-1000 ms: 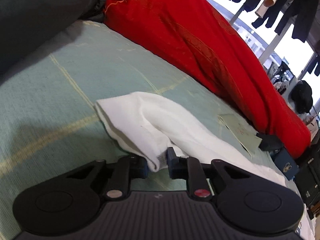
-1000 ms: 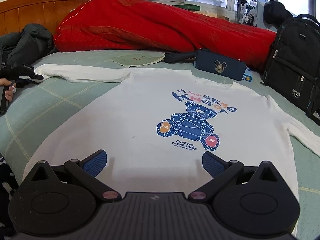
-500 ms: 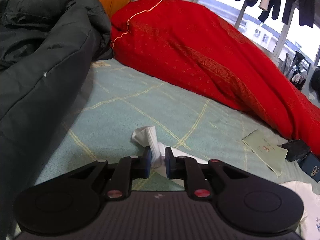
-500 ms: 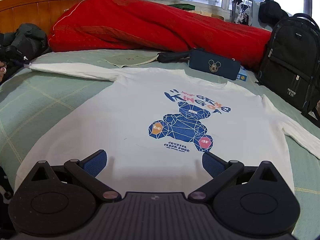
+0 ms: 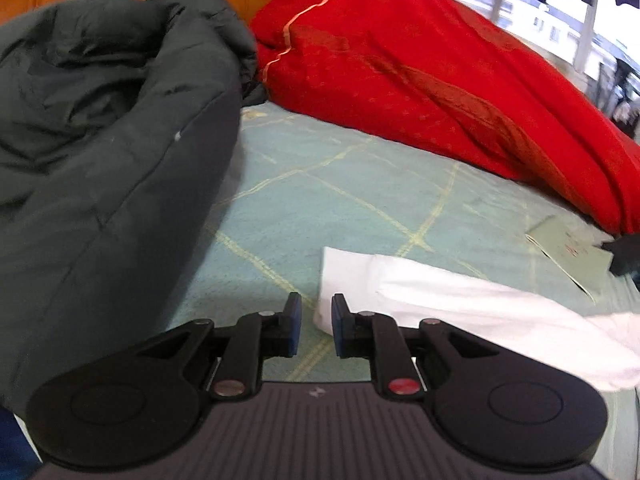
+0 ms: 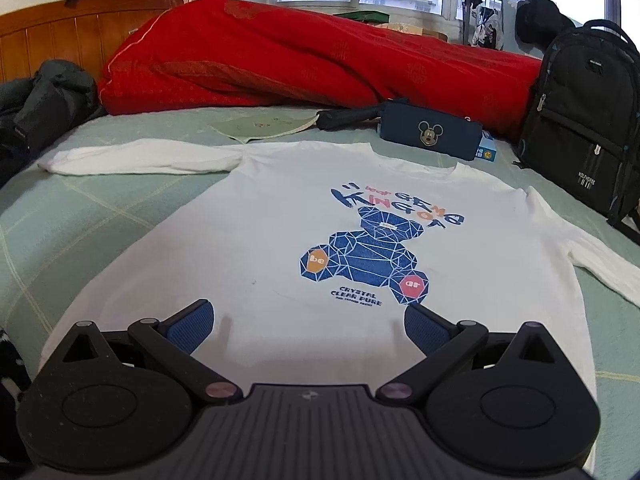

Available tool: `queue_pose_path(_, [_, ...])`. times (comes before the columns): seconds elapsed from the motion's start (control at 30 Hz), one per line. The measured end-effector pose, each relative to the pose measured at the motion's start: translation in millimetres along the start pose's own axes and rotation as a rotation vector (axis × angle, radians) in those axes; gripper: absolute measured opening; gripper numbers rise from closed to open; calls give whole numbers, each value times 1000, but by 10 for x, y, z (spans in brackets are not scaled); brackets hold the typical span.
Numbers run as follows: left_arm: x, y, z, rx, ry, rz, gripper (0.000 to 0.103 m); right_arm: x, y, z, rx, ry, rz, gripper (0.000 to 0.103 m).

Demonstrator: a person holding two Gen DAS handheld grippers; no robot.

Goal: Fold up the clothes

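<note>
Two hand-held grippers held nothing: the left hand-held gripper [image 5: 313, 330] was slightly parted beside the sleeve cuff [image 5: 340, 276], the right hand-held gripper [image 6: 306, 326] spread wide over the white shirt [image 6: 280, 240], flat on the bed [image 6: 80, 216]. Folding well probably meant regripping the cuff cleanly.

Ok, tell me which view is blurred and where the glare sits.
Left wrist view: soft motion blur, worst on the dark jacket; windows blown out top right. Right wrist view: sharp, bear print on the white shirt legible; bright window backlight, fisheye bending at the edges.
</note>
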State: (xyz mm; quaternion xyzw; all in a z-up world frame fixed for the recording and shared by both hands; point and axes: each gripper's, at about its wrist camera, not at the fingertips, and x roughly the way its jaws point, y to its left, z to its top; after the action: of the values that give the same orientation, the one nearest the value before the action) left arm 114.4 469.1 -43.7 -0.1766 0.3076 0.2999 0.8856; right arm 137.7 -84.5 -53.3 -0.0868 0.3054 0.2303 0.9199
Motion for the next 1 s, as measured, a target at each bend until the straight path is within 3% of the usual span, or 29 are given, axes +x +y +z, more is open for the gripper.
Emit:
queue_pose_path(0.2, [-45, -684, 131, 180, -10, -128, 34, -13, -42, 79, 24, 8, 72, 103])
queue_pose_path(0.43, [188, -1776, 199, 396, -14, -268, 38, -27, -89, 237, -4, -22, 137, 103])
queue_pose_path(0.57, [442, -2353, 147, 481, 24, -343, 50, -19, -158, 251, 6, -45, 158, 103])
queue_pose_path(0.7, [690, -2701, 11, 546, 59, -341, 49, 11, -246, 198, 13, -49, 151, 103])
queue_pose_path(0.83, [863, -2810, -139, 611, 105, -363, 49, 47, -386, 157, 44, -55, 155, 103])
queue_pose_path(1.0, [981, -2831, -269, 696, 139, -334, 49, 97, -513, 115, 94, -58, 149, 103])
